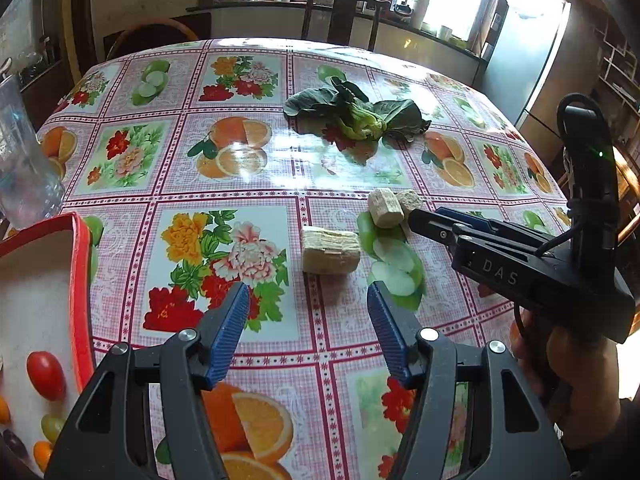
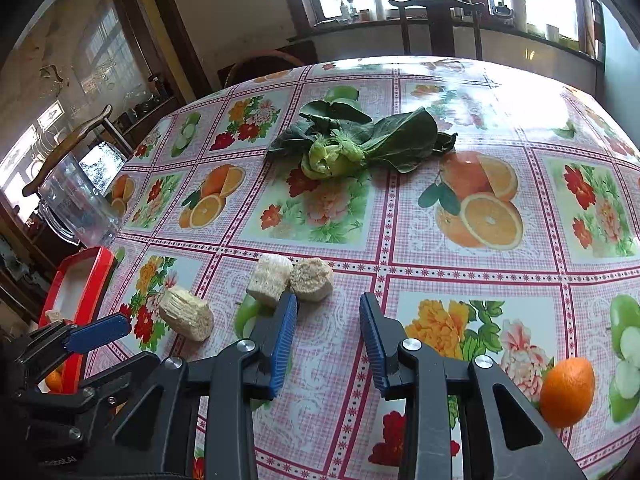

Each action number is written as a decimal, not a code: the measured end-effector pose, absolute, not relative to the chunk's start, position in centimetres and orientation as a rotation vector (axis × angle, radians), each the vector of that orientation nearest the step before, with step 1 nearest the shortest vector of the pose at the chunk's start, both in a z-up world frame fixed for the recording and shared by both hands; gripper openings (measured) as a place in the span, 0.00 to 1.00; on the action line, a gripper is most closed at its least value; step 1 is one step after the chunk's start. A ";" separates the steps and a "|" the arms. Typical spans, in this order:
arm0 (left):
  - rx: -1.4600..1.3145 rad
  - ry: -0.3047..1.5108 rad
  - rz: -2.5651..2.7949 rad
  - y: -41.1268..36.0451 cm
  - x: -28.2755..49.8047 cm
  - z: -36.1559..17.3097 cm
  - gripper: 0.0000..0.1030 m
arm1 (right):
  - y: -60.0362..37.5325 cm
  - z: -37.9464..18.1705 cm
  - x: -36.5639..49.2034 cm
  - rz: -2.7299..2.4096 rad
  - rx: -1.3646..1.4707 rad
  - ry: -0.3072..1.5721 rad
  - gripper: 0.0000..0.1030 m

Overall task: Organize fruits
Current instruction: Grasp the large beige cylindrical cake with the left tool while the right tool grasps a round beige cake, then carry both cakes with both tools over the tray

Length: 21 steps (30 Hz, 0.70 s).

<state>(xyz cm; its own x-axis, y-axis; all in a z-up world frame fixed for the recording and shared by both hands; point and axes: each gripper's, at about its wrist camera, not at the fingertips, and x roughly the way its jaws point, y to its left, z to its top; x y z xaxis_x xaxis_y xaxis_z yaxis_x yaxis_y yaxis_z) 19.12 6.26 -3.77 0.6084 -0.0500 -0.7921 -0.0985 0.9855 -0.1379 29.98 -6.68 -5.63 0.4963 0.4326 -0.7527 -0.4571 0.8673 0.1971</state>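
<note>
A red-rimmed box [image 1: 80, 264] sits at the left table edge and holds a red tomato [image 1: 45, 375], a green grape [image 1: 52, 427] and small orange fruits [image 1: 41, 453]; its rim also shows in the right wrist view [image 2: 94, 280]. A real orange [image 2: 567, 392] lies on the cloth at the lower right of the right wrist view. My left gripper [image 1: 308, 308] is open and empty above the cloth, right of the box. My right gripper [image 2: 328, 316] is open and empty, just behind the beige blocks; it also shows in the left wrist view [image 1: 444, 220].
Three beige crumbly blocks [image 1: 330, 250] [image 1: 385, 207] [image 1: 409, 200] lie mid-table. A leafy green vegetable [image 1: 356, 114] lies farther back. A clear plastic jug [image 1: 20, 160] stands behind the box. The tablecloth [image 1: 240, 184] carries printed fruit and flowers. A chair [image 1: 344, 12] stands beyond.
</note>
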 end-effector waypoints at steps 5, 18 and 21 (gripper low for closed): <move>-0.179 0.931 0.031 6.3 21.0 -5.0 0.58 | -5.5 -5.7 30.7 0.549 -0.069 0.888 0.30; -0.151 0.886 -0.010 5.8 21.8 -5.4 0.38 | -6.4 -5.6 29.4 0.553 -0.035 0.877 0.24; -0.163 0.886 -0.018 5.8 21.1 -5.3 0.38 | -7.0 -5.5 28.2 0.555 -0.018 0.883 0.24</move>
